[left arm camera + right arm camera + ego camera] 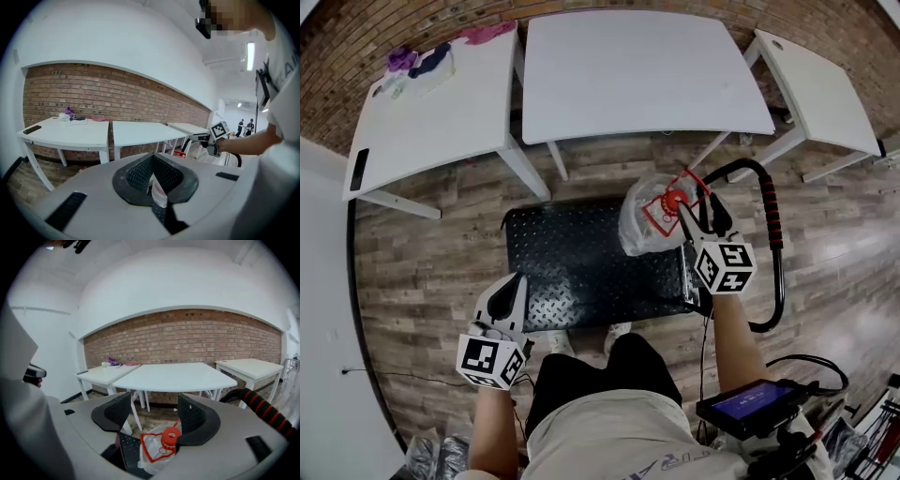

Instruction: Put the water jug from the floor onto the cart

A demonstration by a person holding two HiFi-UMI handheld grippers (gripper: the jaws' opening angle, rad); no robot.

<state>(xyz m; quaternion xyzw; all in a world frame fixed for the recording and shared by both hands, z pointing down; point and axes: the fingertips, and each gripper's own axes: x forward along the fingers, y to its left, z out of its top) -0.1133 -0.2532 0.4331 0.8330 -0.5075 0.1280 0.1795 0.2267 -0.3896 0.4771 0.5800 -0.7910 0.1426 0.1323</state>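
Observation:
The clear water jug (649,217) with a red cap and red handle stands at the right rear of the black diamond-plate cart (572,267). My right gripper (698,216) is open just above and to the right of the jug's top. In the right gripper view the jug (157,451) and its cap sit low between the wide-apart jaws of my right gripper (154,414), touching neither. My left gripper (508,292) hangs shut over the cart's front left corner. In its own view my left gripper (152,180) points toward the tables, with nothing gripped.
The cart's push handle (769,220), black with red grips, rises at the right. Three white tables (637,70) stand along a brick wall beyond the cart. A phone (358,169) and clothes (431,61) lie on the left table. A screen device (750,405) sits lower right.

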